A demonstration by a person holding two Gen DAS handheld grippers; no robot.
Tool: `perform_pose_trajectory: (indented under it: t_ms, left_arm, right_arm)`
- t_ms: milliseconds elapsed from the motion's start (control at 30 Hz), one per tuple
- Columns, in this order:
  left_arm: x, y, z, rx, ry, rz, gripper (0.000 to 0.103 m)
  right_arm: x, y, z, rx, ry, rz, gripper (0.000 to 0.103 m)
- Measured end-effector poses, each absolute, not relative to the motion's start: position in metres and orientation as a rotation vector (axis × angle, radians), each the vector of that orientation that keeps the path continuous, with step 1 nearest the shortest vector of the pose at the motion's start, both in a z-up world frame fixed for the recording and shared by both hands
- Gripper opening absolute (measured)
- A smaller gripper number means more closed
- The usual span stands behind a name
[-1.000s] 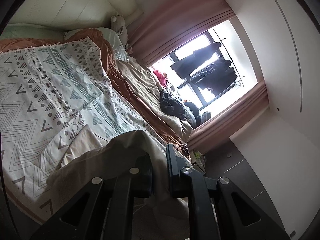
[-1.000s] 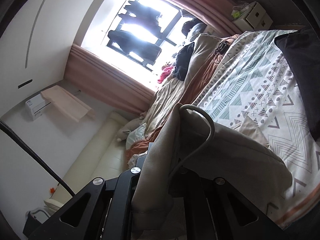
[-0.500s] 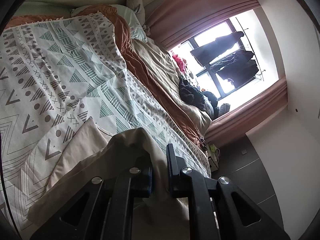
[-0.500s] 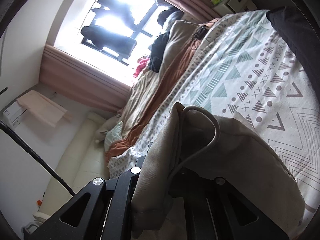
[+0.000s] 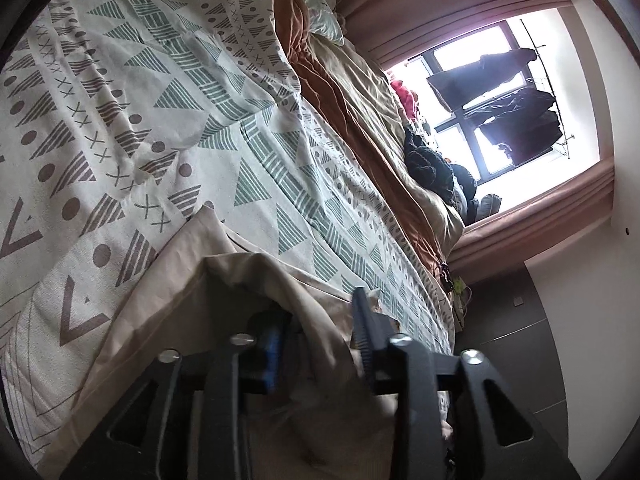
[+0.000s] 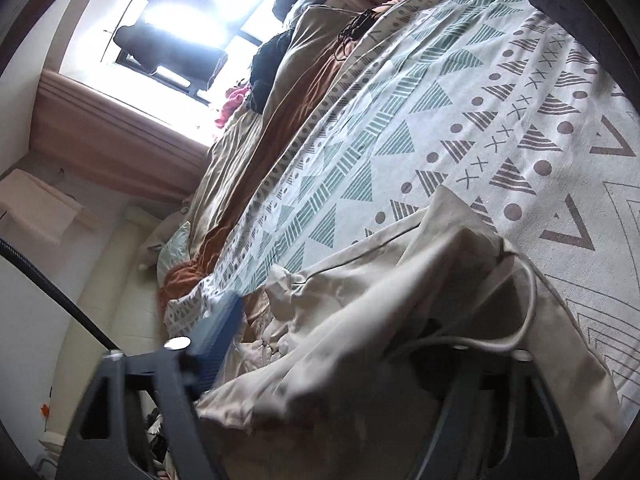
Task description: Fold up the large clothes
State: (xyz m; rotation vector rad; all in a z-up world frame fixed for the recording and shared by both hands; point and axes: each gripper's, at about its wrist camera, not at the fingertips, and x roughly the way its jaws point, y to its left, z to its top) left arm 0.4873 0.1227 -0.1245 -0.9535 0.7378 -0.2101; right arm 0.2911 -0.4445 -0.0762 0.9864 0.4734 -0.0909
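Beige cloth of the garment [image 5: 256,280] lies bunched on the patterned blanket [image 5: 168,112] of the bed. My left gripper [image 5: 320,328] is opening, a fold loose between its jaws. My right gripper [image 6: 332,344] is opening wide; the garment [image 6: 400,300] and its drawstring [image 6: 528,304] drape across it.

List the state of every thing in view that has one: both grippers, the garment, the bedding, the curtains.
Left gripper: opening, beige cloth loose between its fingers.
Right gripper: opening, cloth draped over it.
Beige garment: partly folded, rumpled, lying on the bed.
Patterned blanket: spread out, lightly wrinkled.
Curtains: drawn back from the window.
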Motion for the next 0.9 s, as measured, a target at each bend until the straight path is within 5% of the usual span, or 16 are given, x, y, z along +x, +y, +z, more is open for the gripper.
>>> perform_pose_trajectory:
  t_ms: [33,100,700,800,900]
  left_arm:
    - [0.487,0.121,-0.124,-0.957,0.729,-0.206,0.085]
    - [0.480,0.121,-0.118,-0.952,0.686,-0.178,0.100]
    - [0.408,0.159,-0.118,-0.925,0.732,-0.091,0.100]
    - [0.395,0.169,-0.126,-0.937,0.747,-0.069,0.100]
    - [0.383,0.175,-0.133,-0.933,0.763,-0.058,0.099]
  right_arm:
    - [0.291,-0.443,-0.074,0.978,0.468,-0.092,0.086]
    - [0.291,-0.441,-0.074,0.981,0.476,-0.076,0.086]
    - [0.309,-0.350,-0.029,0.707,0.636,-0.061,0.086]
    - [0.324,-0.320,-0.021,0.634,0.680,-0.051,0.072]
    - [0.346,-0.291,-0.022,0.566,0.738,-0.025,0.068]
